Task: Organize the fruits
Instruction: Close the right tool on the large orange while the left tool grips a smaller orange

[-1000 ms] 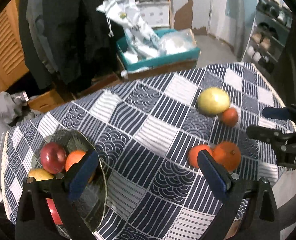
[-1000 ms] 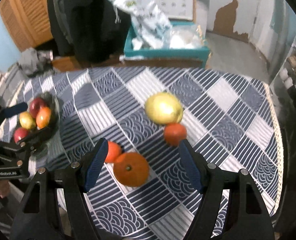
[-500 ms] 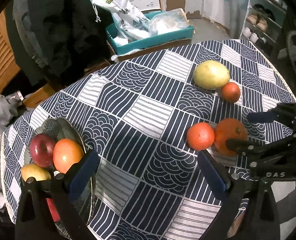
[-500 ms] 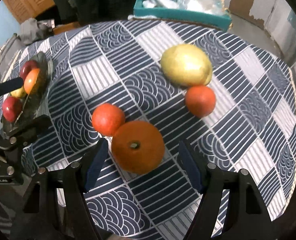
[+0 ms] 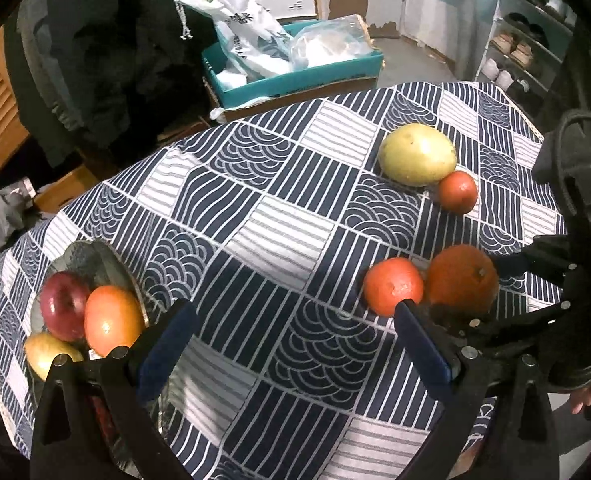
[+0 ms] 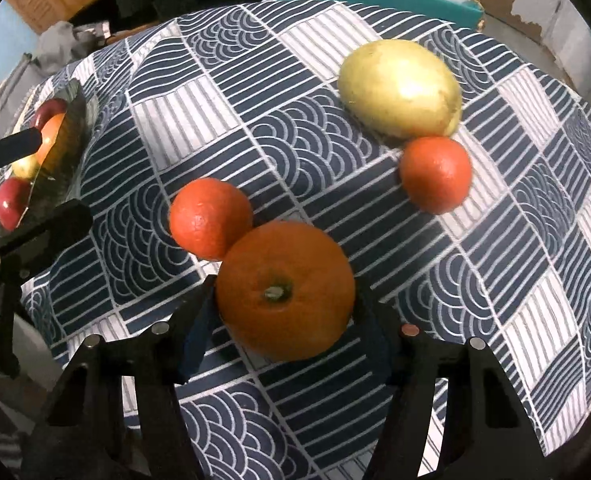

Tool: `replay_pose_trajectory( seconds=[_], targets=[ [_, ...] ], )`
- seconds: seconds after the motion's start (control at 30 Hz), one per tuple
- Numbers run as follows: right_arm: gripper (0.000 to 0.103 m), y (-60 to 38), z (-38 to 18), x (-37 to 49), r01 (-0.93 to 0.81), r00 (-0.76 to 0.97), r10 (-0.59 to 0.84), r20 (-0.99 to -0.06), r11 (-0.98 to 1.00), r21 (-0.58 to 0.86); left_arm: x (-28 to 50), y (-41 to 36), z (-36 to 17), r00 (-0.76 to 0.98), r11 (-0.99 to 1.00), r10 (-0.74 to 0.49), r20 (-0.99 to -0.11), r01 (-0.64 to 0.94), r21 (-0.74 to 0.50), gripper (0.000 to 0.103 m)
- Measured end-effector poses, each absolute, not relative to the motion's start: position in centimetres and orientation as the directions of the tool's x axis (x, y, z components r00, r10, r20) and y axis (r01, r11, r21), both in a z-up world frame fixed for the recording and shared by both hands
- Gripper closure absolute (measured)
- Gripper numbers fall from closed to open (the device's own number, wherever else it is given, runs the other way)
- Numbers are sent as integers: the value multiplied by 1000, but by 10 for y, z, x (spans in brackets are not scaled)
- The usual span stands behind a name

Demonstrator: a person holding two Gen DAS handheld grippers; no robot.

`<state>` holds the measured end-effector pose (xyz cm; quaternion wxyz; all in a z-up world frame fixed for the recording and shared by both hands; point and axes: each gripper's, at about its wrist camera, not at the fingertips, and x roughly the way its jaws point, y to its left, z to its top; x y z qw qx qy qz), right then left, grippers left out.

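Observation:
On the patterned tablecloth lies a large orange (image 6: 285, 292), with my right gripper (image 6: 283, 312) over it from above. Its jaws are closing and both pads touch the orange's sides. A small tangerine (image 6: 209, 218) rests against the orange. Farther back, a yellow-green fruit (image 6: 399, 88) touches a second tangerine (image 6: 435, 174). My left gripper (image 5: 293, 312) hangs open over bare cloth with nothing between its fingers. To its left stands a glass bowl (image 5: 95, 256) holding a red apple (image 5: 63, 306), an orange fruit (image 5: 111, 324) and a yellow fruit (image 5: 49, 354).
Behind the table sits a teal box (image 5: 295, 76) with plastic bags. A shoe rack (image 5: 523, 52) stands at the back right and dark coats hang at the back left. The table's edge (image 6: 587, 360) runs close on the right.
My right gripper has come down over the large orange and its jaws have narrowed onto it. My left gripper has sunk a little toward the table.

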<state>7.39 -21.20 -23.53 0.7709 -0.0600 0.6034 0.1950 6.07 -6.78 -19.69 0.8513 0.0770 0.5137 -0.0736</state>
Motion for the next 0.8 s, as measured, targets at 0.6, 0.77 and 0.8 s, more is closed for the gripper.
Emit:
replay_pose_trajectory(
  seconds=[0.6, 0.77, 0.8],
  targets=[
    [39, -284, -219, 86, -177, 308, 170, -936, 977, 119, 89, -117, -239, 378, 956, -127, -917, 292, -13, 3],
    [39, -286, -220, 85, -173, 305, 176, -936, 977, 127, 94, -117, -245, 356, 956, -194, -914, 279, -94, 12],
    [39, -286, -220, 85, -173, 303, 178, -936, 976, 130, 94, -119, -246, 349, 951, -210, -913, 288, -109, 16]
  ],
)
